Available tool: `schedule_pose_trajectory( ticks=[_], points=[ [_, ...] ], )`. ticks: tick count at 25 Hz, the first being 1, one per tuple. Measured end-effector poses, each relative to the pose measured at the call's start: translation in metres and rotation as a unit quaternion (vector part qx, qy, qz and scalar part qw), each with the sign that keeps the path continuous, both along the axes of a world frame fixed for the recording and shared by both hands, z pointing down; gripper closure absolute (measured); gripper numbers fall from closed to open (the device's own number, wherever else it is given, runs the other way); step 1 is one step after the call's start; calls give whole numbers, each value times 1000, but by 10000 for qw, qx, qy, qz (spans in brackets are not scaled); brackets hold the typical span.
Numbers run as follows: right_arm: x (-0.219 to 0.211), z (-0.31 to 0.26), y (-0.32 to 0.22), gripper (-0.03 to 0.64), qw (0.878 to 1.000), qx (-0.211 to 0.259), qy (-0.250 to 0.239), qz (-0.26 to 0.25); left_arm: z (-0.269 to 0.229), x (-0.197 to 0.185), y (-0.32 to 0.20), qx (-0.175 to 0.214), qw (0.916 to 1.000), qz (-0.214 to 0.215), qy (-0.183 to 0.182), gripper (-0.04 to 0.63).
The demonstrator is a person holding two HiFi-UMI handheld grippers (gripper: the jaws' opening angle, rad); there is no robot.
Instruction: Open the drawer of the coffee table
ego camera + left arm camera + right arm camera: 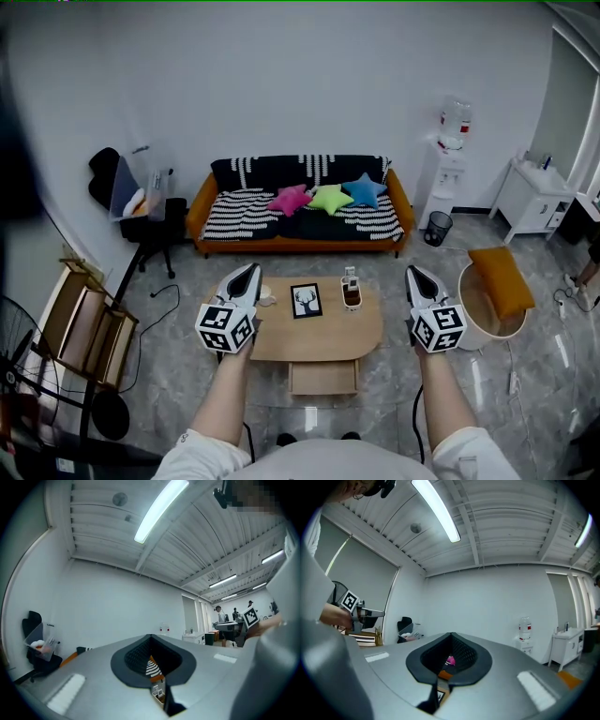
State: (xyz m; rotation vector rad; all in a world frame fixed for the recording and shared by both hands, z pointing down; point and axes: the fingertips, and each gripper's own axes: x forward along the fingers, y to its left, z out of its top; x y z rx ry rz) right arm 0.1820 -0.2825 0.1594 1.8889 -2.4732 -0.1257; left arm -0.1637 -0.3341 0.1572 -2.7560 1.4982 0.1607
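Evidently neither grips anything: the left hand-held gripper (249,272) and right hand-held gripper (414,274) each have jaws pressed together, empty. Both point level on outstretched forearms, well above the coffee table (319,337), at its nine and three o'clock. Its drawer (323,377) juts out at six o'clock, so opening looks done; next, I judge, simply lowering the hands.
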Motion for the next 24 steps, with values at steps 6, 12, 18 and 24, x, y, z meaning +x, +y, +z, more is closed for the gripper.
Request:
schedule_pose_trajectory(
  ticks=[6,12,18,24],
  points=[
    [0,4,-12,614,10000,17,-26,0,10,-1,-8,-69,9999,-74,-94,595],
    [2,9,-21,614,10000,-13,-45,-58,15,-1,-14,-117,9998,-146,-80,597],
    [1,10,-25,614,9999,-27,-45,-112,15,-1,-14,-119,9997,-176,-92,597],
    [2,9,-27,614,9999,11,-44,-138,17,1,-15,-137,9997,-193,-84,597]
  ],
)
